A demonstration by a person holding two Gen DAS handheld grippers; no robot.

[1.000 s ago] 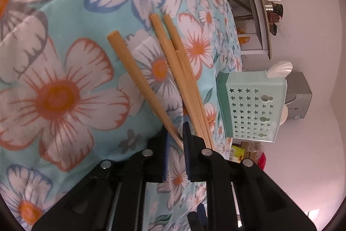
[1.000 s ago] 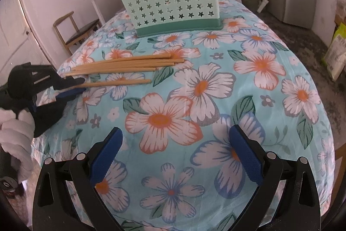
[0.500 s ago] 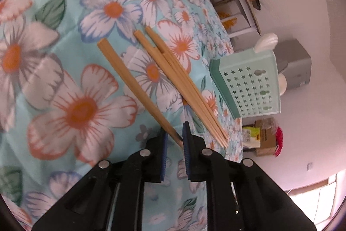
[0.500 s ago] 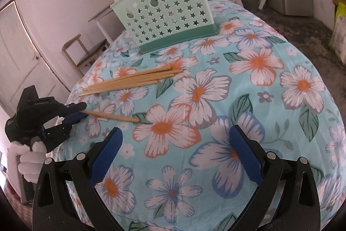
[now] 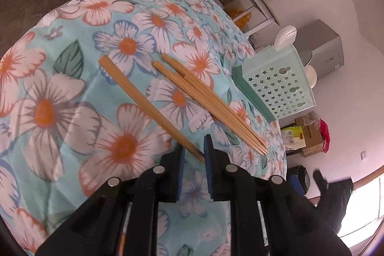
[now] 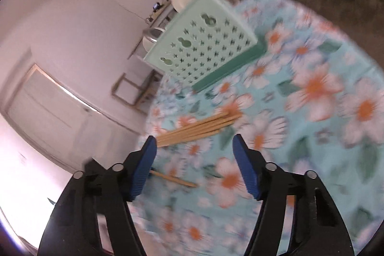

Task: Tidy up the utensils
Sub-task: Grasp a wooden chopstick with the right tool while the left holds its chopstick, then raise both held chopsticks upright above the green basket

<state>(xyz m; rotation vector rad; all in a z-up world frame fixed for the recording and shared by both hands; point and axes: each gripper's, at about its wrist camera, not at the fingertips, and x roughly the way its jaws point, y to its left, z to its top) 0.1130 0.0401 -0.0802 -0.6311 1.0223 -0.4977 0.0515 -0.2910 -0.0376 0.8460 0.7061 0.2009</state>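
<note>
Soft even daylight, glare from window (image 5: 364, 203) at lower right; right view heavily motion-blurred; strong fisheye bending, dark corners.

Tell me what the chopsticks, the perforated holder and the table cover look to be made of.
Tan chopsticks: likely bamboo or wood, matte, faintly grained. Mint-green perforated utensil holder: moulded plastic, smooth, with star cutouts. Floral turquoise table cover: probably soft printed fabric, slightly puckered and draped over the edge.

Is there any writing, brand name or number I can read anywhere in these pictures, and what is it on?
Nothing is legible.
Yellow-green bag on the floor beyond the table: printed characters, too small and blurred to read.
Mint utensil basket: only star and gourd-shaped cutouts, no text.
Right wrist view: motion-blurred, no writing shows.
</note>
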